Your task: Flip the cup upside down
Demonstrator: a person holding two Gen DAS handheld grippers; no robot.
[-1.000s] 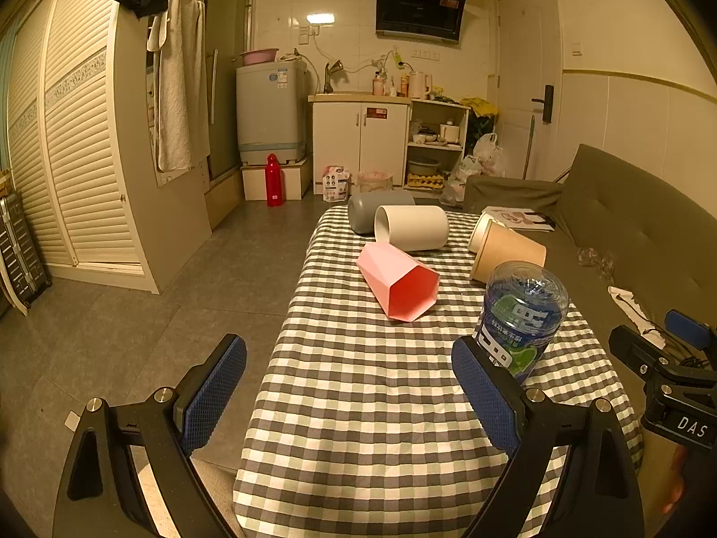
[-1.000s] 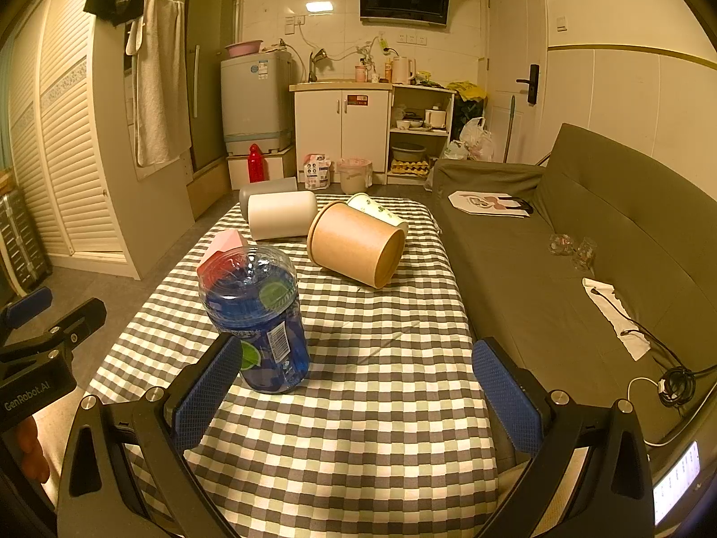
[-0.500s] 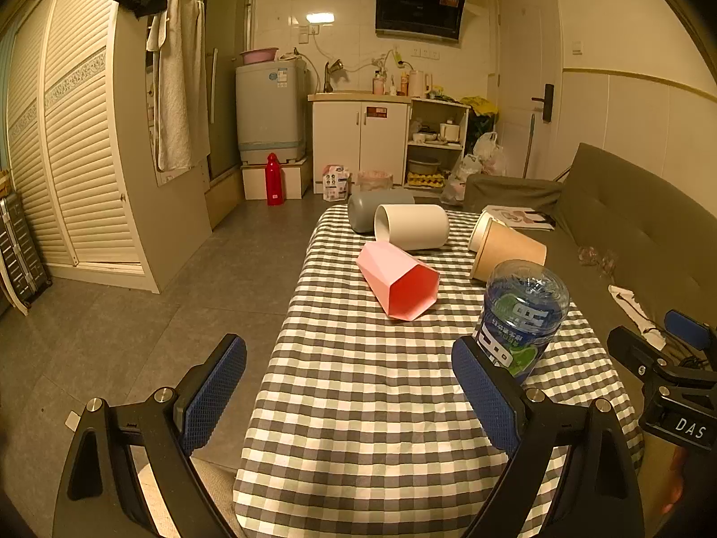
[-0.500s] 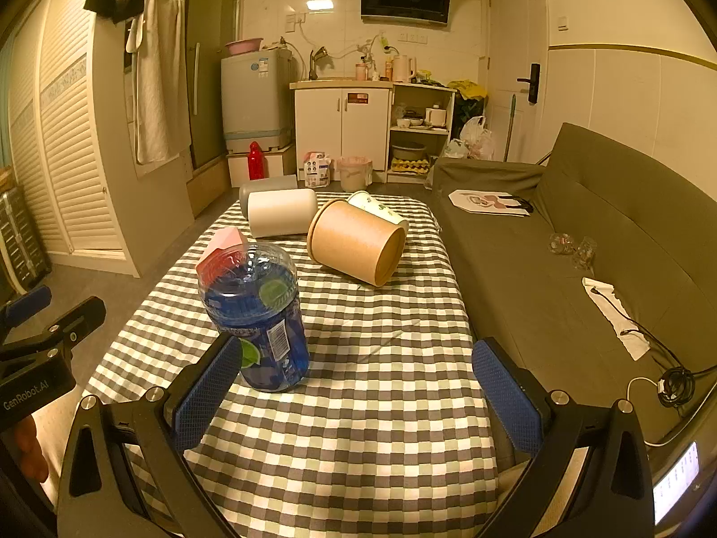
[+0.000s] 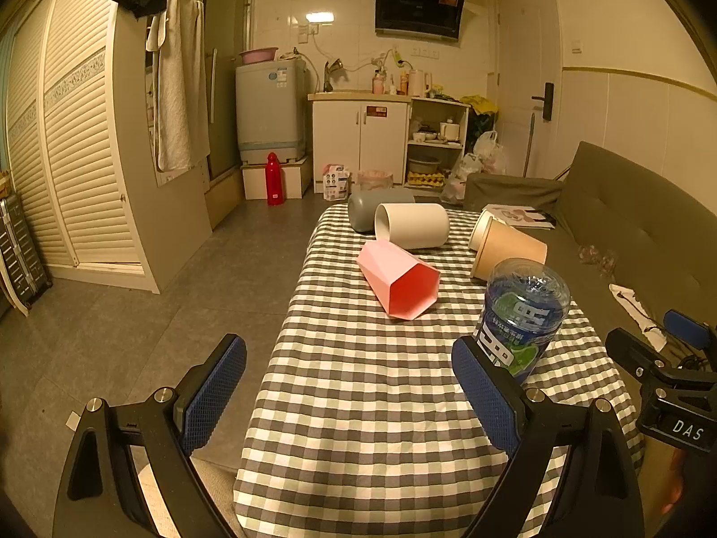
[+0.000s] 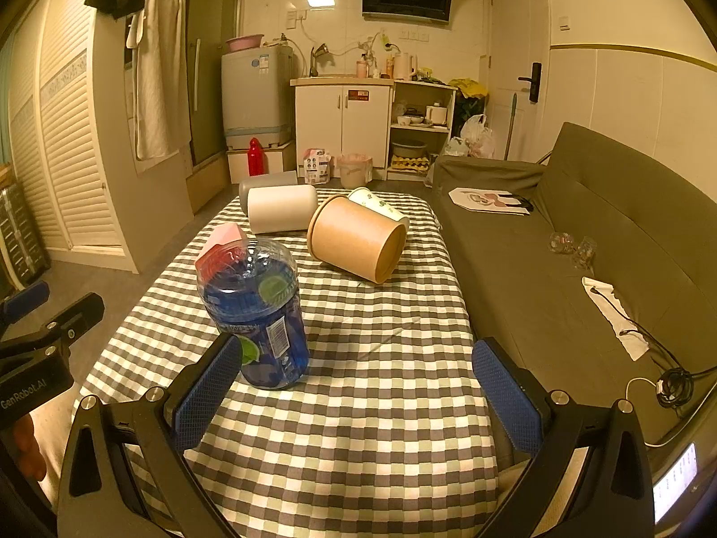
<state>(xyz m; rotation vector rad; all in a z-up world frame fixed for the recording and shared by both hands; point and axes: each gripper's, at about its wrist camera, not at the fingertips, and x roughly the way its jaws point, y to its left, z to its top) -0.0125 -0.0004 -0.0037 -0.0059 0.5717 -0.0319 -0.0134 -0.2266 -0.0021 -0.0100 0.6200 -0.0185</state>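
Several cups lie on their sides on the checked table (image 5: 358, 403): a pink faceted cup (image 5: 399, 278), a white cup (image 5: 414, 225), a grey cup (image 5: 365, 208) and a brown paper cup (image 5: 508, 246). A clear blue-labelled plastic cup (image 5: 522, 316) stands upside down near my left gripper's right finger. My left gripper (image 5: 349, 385) is open and empty above the near table edge. In the right wrist view my right gripper (image 6: 358, 381) is open and empty, with the blue cup (image 6: 257, 309) by its left finger and the brown cup (image 6: 358, 240) beyond.
A green sofa (image 6: 582, 242) runs along the table's right side, with a cable and cloth on it. A printed paper cup (image 6: 378, 204) lies behind the brown cup. Open floor (image 5: 134, 314) lies left of the table. Cabinets and a washing machine stand at the far wall.
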